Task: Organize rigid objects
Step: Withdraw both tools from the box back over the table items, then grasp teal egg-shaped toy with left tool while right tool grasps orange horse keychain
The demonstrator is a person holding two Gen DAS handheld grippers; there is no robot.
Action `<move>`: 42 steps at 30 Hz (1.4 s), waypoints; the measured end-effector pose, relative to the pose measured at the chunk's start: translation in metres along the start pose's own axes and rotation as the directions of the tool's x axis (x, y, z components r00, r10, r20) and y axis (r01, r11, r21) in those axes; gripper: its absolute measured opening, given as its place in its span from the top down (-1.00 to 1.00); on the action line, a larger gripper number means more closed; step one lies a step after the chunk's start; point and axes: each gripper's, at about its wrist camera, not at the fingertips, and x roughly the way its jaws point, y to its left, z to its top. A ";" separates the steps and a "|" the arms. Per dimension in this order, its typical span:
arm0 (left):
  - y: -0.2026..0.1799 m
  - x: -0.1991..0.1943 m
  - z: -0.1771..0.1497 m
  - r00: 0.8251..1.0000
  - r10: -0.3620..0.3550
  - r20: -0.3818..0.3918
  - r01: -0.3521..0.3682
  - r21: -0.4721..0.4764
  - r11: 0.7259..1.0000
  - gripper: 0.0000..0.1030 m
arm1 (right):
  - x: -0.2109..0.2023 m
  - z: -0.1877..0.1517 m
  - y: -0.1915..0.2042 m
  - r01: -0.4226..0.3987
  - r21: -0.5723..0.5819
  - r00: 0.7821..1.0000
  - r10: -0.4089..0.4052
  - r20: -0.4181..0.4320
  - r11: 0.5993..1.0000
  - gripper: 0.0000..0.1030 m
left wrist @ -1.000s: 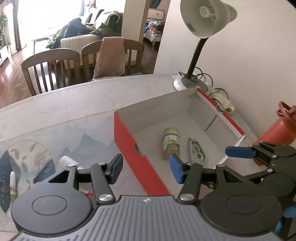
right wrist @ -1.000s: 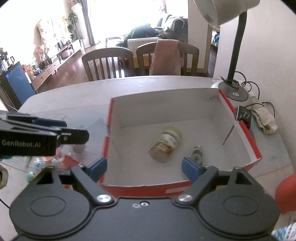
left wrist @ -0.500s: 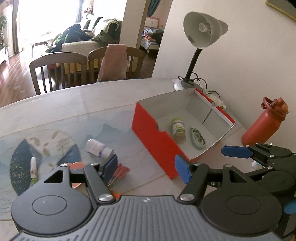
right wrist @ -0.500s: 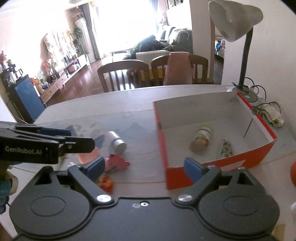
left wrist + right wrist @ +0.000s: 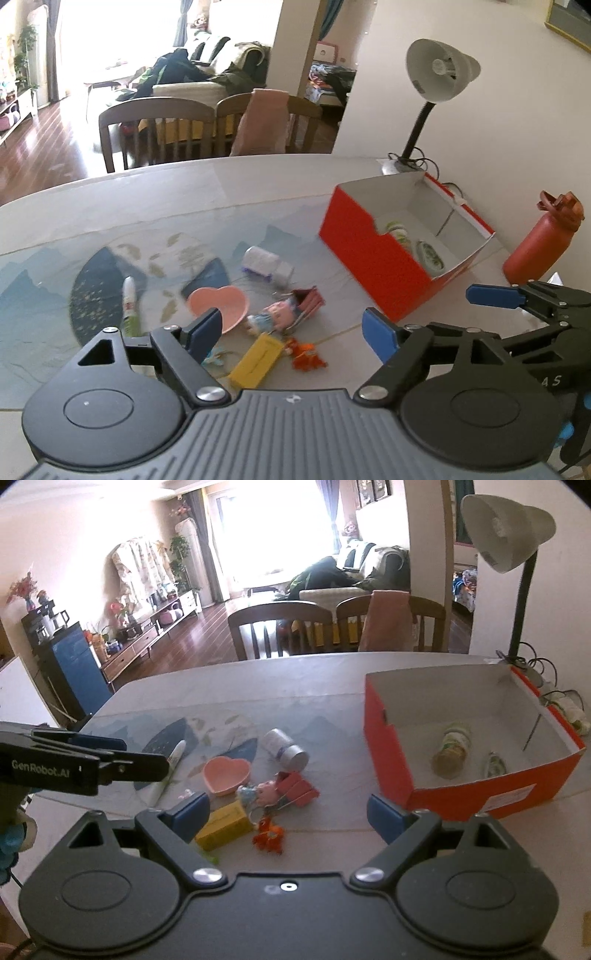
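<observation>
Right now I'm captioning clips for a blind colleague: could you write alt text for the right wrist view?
An open, empty right tool hangs above small clutter on a pale table: a pink heart-shaped dish, yellow box and grey-capped white bottle. Right of them, a red cardboard box holds a jar.

Matte black left gripper (image 5: 291, 328) showing blue jaw pads, silver pivot screws and a ribbed grey housing, matching black right gripper (image 5: 288, 810) wearing blue pads, silver screws, white GenRobot.AI lettering showing on the left one's arm
</observation>
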 end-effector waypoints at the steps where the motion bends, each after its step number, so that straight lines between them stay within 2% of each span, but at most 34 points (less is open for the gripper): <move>1: 0.004 0.000 -0.002 1.000 0.005 -0.003 -0.005 -0.002 1.000 -0.63 | 0.003 -0.002 0.002 -0.003 -0.004 1.000 0.003 -0.006 1.000 -0.79; 6: 0.025 0.003 -0.016 1.000 0.018 -0.001 -0.018 -0.019 1.000 -0.71 | 0.017 -0.012 0.015 0.001 -0.028 0.999 -0.002 -0.032 1.000 -0.79; 8: 0.034 0.005 -0.021 1.000 0.025 -0.004 -0.025 -0.034 0.999 -1.00 | 0.024 -0.015 0.018 0.003 -0.037 0.999 -0.005 -0.043 0.999 -0.79; 13: 0.052 0.015 -0.034 0.998 0.055 -0.018 -0.056 -0.058 0.997 -1.00 | 0.039 -0.023 0.023 0.012 -0.056 0.998 -0.016 -0.067 0.998 -0.79; 19: 0.080 0.042 -0.053 0.994 0.068 -0.089 -0.080 -0.141 0.987 -1.00 | 0.067 -0.031 0.027 0.022 -0.079 0.994 -0.030 -0.106 0.997 -0.78; 22: 0.090 0.055 -0.063 0.991 0.073 -0.109 -0.089 -0.152 0.984 -1.00 | 0.082 -0.035 0.029 0.023 -0.084 0.991 -0.034 -0.132 0.996 -0.75; 33: 0.098 0.090 -0.084 0.980 0.151 -0.131 -0.164 -0.095 0.982 -1.00 | 0.128 -0.046 0.036 0.043 -0.145 0.978 -0.072 -0.198 0.988 -0.63; 42: 0.102 0.099 -0.090 0.979 0.159 -0.130 -0.172 -0.094 0.981 -0.98 | 0.149 -0.047 0.036 0.036 -0.168 0.971 -0.074 -0.228 0.985 -0.44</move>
